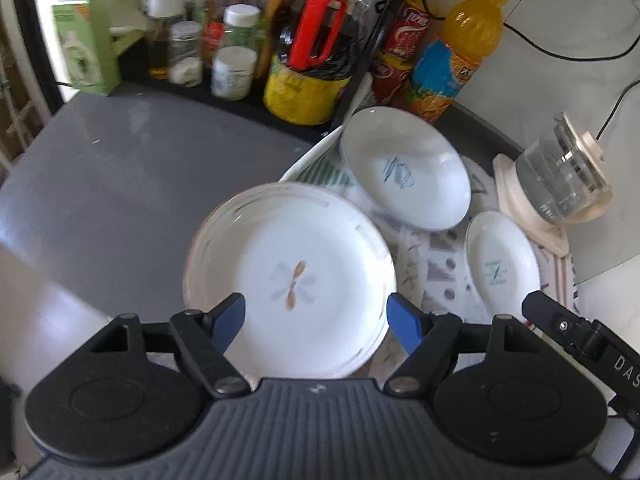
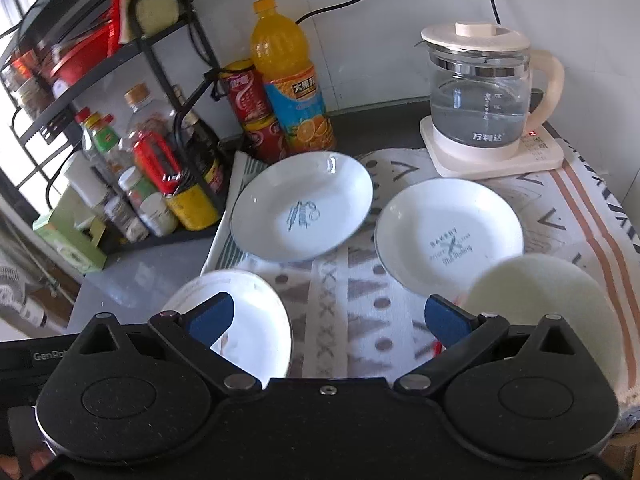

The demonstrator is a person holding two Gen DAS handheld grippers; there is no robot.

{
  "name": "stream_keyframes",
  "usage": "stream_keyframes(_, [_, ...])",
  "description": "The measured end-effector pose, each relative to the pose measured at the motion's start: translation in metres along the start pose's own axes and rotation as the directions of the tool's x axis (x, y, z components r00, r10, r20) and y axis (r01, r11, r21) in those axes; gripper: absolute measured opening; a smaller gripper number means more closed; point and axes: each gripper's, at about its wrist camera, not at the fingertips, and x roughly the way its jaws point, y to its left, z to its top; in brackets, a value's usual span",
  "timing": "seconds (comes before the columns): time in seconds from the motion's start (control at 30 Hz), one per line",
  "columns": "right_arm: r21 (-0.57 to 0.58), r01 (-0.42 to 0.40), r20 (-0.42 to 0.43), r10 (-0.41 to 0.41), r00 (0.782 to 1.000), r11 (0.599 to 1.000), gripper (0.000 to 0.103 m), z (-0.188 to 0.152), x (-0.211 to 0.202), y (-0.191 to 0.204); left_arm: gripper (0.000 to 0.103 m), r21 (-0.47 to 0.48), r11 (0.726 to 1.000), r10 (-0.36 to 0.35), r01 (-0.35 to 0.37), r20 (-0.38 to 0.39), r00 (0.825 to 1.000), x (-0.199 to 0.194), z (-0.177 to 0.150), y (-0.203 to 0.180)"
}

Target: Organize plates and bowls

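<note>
Both claws pitch steeply down, spread: my left gripper [image 1: 316, 320] straddles the floral plate [image 1: 290, 276] at the cloth's [image 2: 360, 320] left edge without pinching; right gripper [image 2: 328, 316] empty.

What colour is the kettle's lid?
The kettle's lid is cream; the right wrist view shows it best.
</note>
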Motion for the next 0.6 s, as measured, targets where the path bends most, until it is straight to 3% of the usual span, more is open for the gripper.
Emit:
stream_keyframes(0.13, [0.017,0.003,0.003,-0.003,1.0,1.0,0.101,0.018,0.022,0.003,0.076,0.021,0.999,-0.036,0.036,0.0,0.999,0.021,0.027,-0.006])
stream_keyframes(0.27, [0.062,-0.015,-0.034,0.018,0.999,0.998,0.08,0.033,0.049,0.005,0.075,0.063,0.997,-0.053,0.052,0.012,0.999,0.041,0.055,-0.014])
stream_keyframes(0.4, [0.155,-0.007,-0.064,0.017,0.998,0.988,0.064,0.042,0.075,0.0,0.072,0.028,0.996,-0.083,0.083,-0.012,0.996,0.067,0.076,-0.013])
stream_keyframes(0.6, [0.238,0.026,-0.1,-0.002,0.995,0.971,0.059,0.05,0.112,-0.009,0.062,0.006,0.996,-0.091,0.092,-0.05,0.995,0.108,0.1,-0.007])
